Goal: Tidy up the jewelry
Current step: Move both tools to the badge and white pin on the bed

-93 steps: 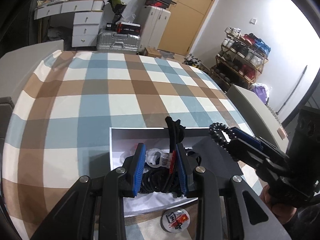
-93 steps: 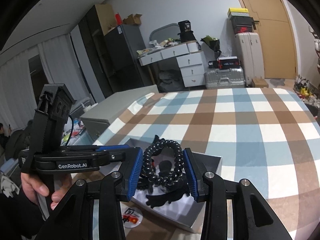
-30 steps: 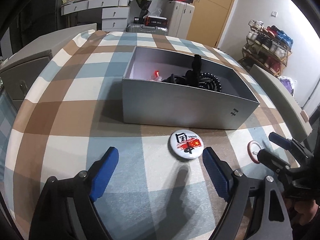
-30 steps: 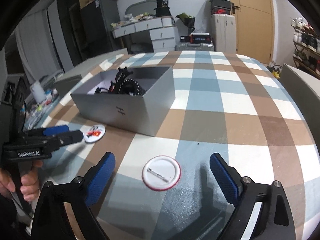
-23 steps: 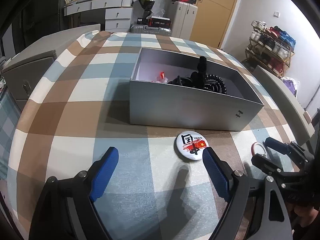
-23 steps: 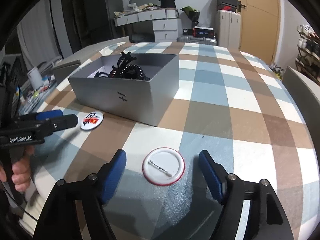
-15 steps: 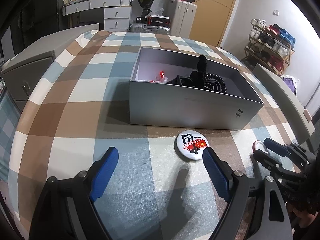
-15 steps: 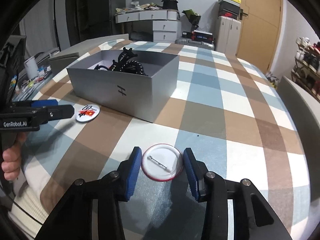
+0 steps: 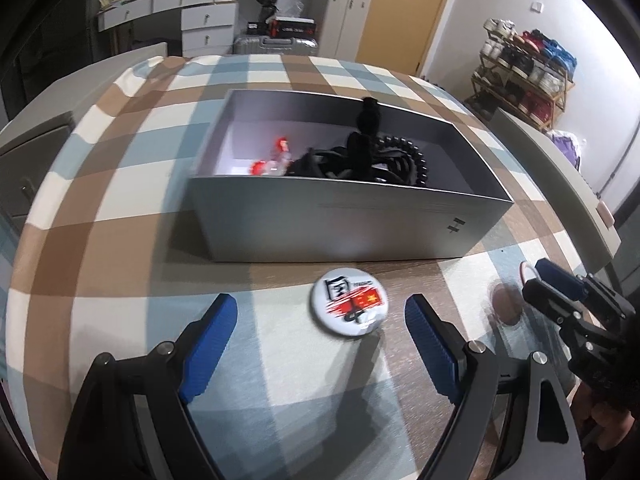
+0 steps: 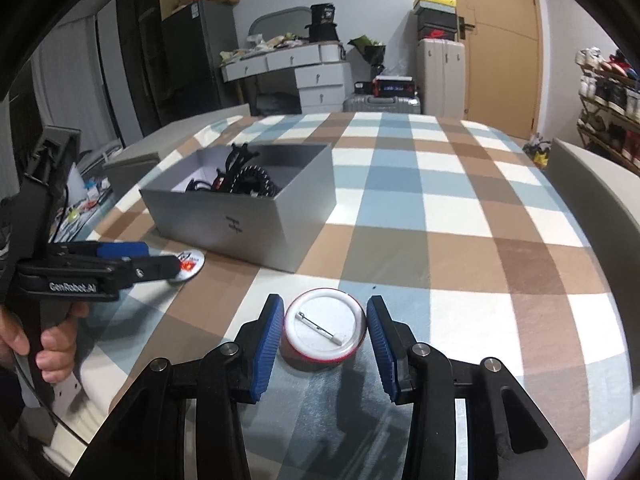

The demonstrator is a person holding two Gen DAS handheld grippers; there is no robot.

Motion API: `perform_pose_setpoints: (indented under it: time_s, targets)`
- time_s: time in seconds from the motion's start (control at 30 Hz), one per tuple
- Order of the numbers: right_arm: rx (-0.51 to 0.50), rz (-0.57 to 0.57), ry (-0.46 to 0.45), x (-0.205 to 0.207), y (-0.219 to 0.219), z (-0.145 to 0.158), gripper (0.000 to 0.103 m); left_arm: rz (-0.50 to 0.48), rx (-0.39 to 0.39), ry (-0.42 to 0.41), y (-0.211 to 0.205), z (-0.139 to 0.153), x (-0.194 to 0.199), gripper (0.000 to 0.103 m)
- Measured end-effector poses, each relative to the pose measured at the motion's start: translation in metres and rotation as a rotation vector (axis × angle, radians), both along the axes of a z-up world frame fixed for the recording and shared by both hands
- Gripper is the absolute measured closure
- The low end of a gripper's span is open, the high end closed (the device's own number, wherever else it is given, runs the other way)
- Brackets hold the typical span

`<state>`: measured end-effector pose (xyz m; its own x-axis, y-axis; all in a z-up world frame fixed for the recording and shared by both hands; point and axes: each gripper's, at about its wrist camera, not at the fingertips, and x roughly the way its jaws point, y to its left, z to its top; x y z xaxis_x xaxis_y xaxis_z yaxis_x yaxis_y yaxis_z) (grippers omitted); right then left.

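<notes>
A grey box [image 9: 340, 224] on the checked tablecloth holds black bead strings [image 9: 396, 160] and small red pieces; it also shows in the right wrist view [image 10: 240, 220]. A round badge with a red flag [image 9: 348, 306] lies in front of the box, between the fingers of my open left gripper [image 9: 320, 340]. My right gripper [image 10: 325, 334] is shut on a white pin-back badge with a red rim [image 10: 325, 330] and holds it lifted off the cloth. The right gripper also shows in the left wrist view [image 9: 560, 292].
The table [image 10: 460, 240] has a blue, brown and white checked cloth. Grey chair backs [image 10: 592, 184] stand at its right side and at its far left. Drawers, a suitcase and shoe racks stand further back in the room.
My right gripper has closed on the white pin-back badge and lifted it a little. My left gripper has moved closer to the flag badge, still open.
</notes>
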<state>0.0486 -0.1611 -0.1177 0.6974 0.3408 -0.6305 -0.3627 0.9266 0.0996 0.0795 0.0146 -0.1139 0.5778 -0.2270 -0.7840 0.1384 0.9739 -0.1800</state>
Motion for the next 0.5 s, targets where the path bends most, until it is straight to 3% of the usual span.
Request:
perform_pose_setpoints:
  time_s: [0.17, 0.37, 0.43, 0.5]
  targets:
    - [0.024, -0.013, 0.0, 0.0, -0.006, 0.003, 0.061, -0.061, 0.036, -0.007, -0.014, 0.002, 0.002, 0.02]
    - [0.02, -0.022, -0.025, -0.003, -0.009, 0.007, 0.061, -0.082, 0.015, -0.001, -0.014, 0.001, 0.005, 0.021]
    - [0.018, -0.027, -0.028, -0.003, -0.009, 0.007, 0.061, -0.083, 0.013, 0.006, -0.014, -0.001, 0.006, 0.023]
    - [0.021, -0.027, -0.029, -0.004, -0.01, 0.007, 0.061, -0.081, 0.031, 0.017, -0.016, -0.002, 0.007, 0.033]
